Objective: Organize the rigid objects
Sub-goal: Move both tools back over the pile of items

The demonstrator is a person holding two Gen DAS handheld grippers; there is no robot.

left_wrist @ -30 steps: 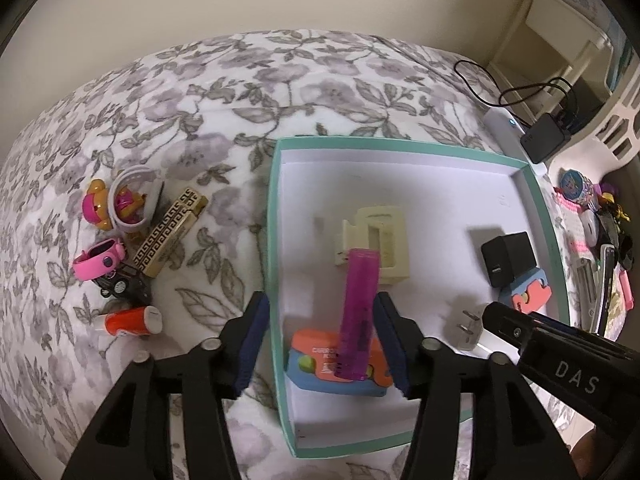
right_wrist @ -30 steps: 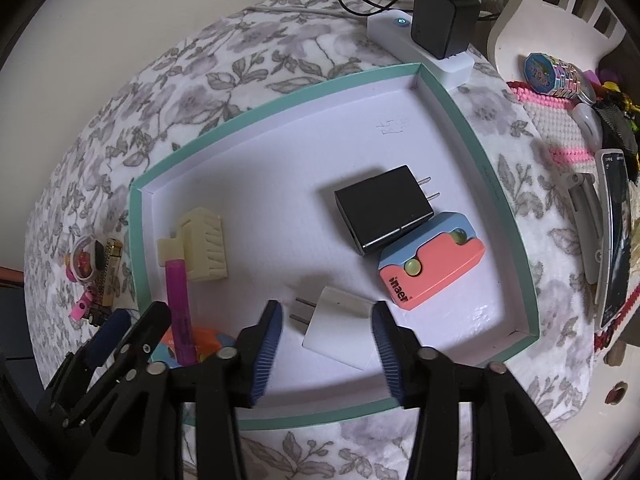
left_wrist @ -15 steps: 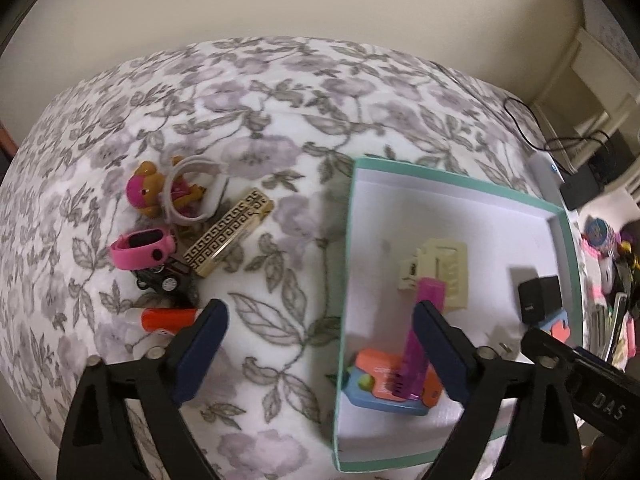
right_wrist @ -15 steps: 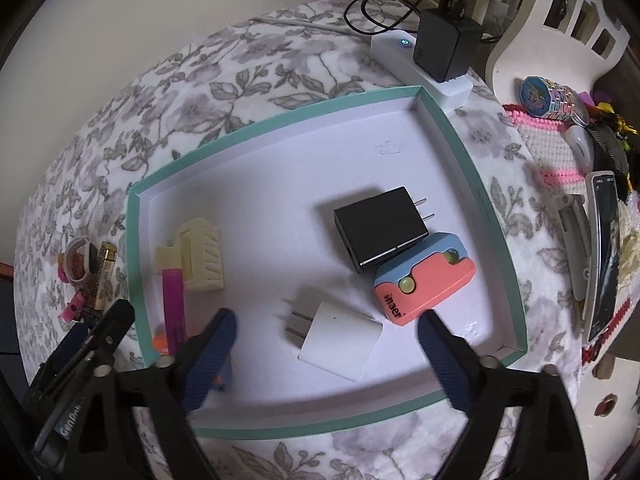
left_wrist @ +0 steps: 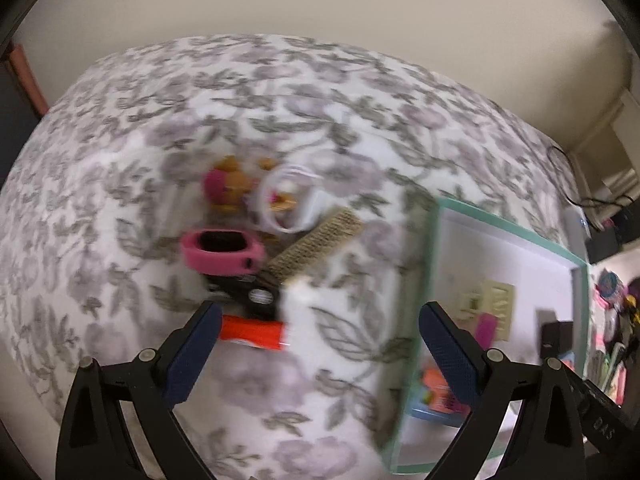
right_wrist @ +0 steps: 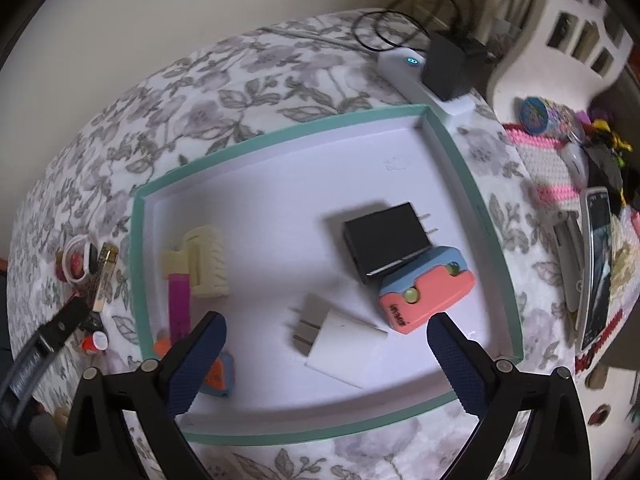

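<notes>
the box with the green rim sat on the flowery bed, and some hard things were already lying inside it: a black plug, a white plug, a pink and blue block, a cream clip, a purple stick and an orange and blue toy that was partly hidden. so a good part of the tidying looked done. a little pile was left out on the bed beside the box: a pink watch, a toy bear, a white ring, a gold bar, a black toy car and an orange tube. the left view was blurry. the left claw was wide and held nothing, close to the pile, with the orange tube just by one finger. the right claw was wide too, held nothing, and was over the box by the white plug. the pile looked like the job left to do.
</notes>
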